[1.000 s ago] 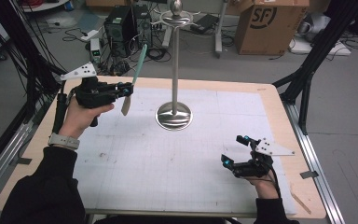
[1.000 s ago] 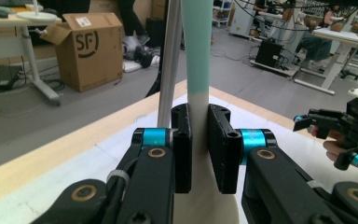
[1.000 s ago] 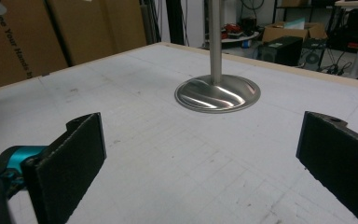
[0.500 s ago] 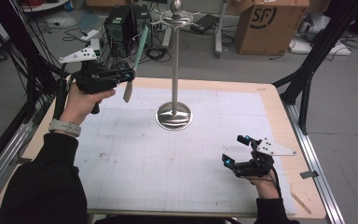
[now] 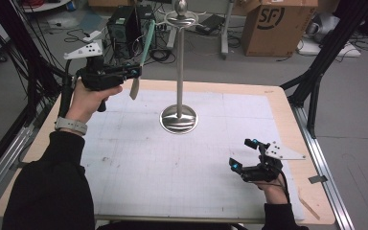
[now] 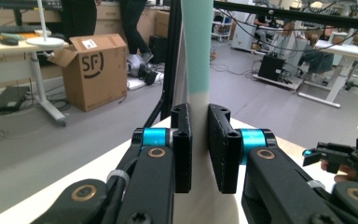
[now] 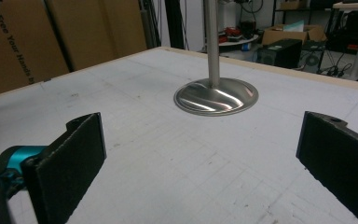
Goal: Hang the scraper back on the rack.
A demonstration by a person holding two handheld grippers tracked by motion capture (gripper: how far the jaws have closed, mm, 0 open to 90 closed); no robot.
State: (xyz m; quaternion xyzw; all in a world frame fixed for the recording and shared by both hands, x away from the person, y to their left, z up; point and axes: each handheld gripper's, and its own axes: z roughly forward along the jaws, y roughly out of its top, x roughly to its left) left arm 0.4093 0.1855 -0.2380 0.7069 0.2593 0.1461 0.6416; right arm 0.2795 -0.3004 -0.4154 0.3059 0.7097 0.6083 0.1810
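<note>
The left hand-held gripper (image 5: 133, 72) is clamped on a slim, light-looking teal-and-cream flat spatula (image 6: 197, 56), likely slightly flexible, best pinched mid-length.

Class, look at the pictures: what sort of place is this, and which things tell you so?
Probably a lab or workshop: cables trail over the floor, a cardboard box stands behind the table, and desks with equipment fill the room.

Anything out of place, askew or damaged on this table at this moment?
Nothing stands out. The metal stand is upright on the table, with no spill or visible damage. The left claw is shut on a spatula with a teal handle, held in the air roughly upright. The right claw is open, low over the table.
</note>
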